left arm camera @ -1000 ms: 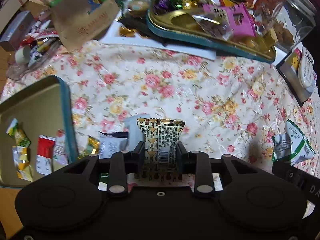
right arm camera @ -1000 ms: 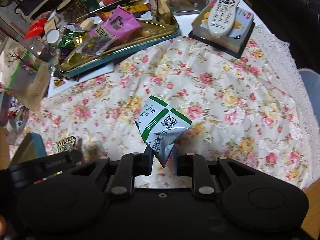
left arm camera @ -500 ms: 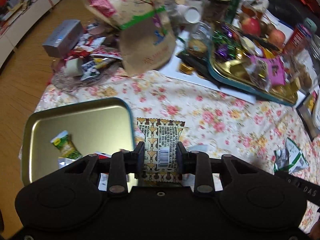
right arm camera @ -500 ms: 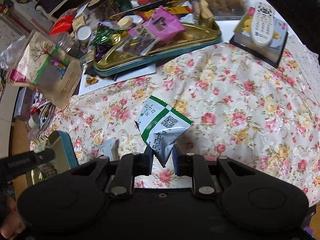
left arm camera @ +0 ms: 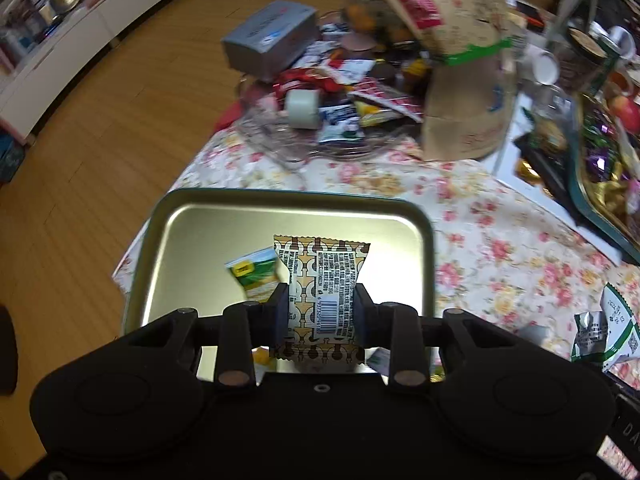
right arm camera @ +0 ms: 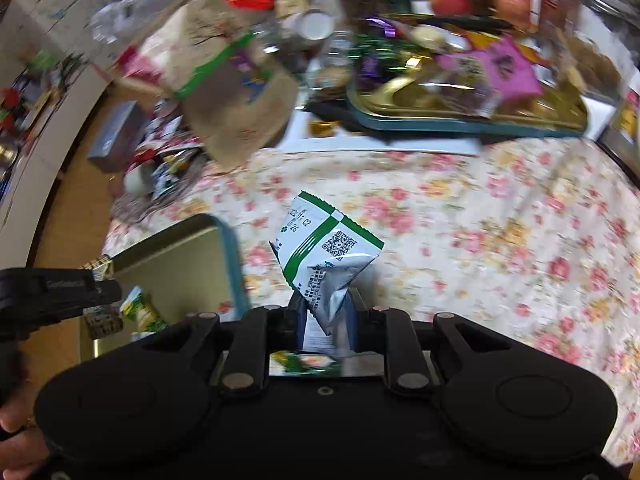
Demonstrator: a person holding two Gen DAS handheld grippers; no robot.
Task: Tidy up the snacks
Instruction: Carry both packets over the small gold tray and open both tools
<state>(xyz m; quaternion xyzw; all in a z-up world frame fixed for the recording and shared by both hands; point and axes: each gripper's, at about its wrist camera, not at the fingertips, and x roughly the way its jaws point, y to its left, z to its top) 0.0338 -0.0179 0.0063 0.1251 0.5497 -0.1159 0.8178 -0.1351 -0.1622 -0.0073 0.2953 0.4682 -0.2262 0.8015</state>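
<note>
My left gripper [left arm camera: 320, 312] is shut on a gold-and-brown patterned snack packet [left arm camera: 322, 280] and holds it over the gold tin tray [left arm camera: 208, 228] with the teal rim. A green-and-yellow packet [left arm camera: 256, 274] lies in the tray. My right gripper [right arm camera: 324, 320] is shut on a silver packet with green stripes [right arm camera: 324, 256] and holds it above the floral tablecloth [right arm camera: 480, 220], just right of the tray [right arm camera: 176, 264]. The left gripper [right arm camera: 60, 288] also shows at the left of the right wrist view. The silver packet shows at the right edge of the left wrist view [left arm camera: 600, 328].
A brown paper bag [left arm camera: 464, 80], a grey box [left arm camera: 272, 40] and a clear dish of wrappers [left arm camera: 344, 116] crowd the far side. A second gold tray with sweets and a pink packet [right arm camera: 492, 72] stands at the back right, with apples [right arm camera: 448, 0] behind. The table edge and wood floor [left arm camera: 100, 140] lie left.
My left gripper has swung left with its packet and now hangs over the gold tray. My right gripper has moved left toward the tray with the silver packet still held.
</note>
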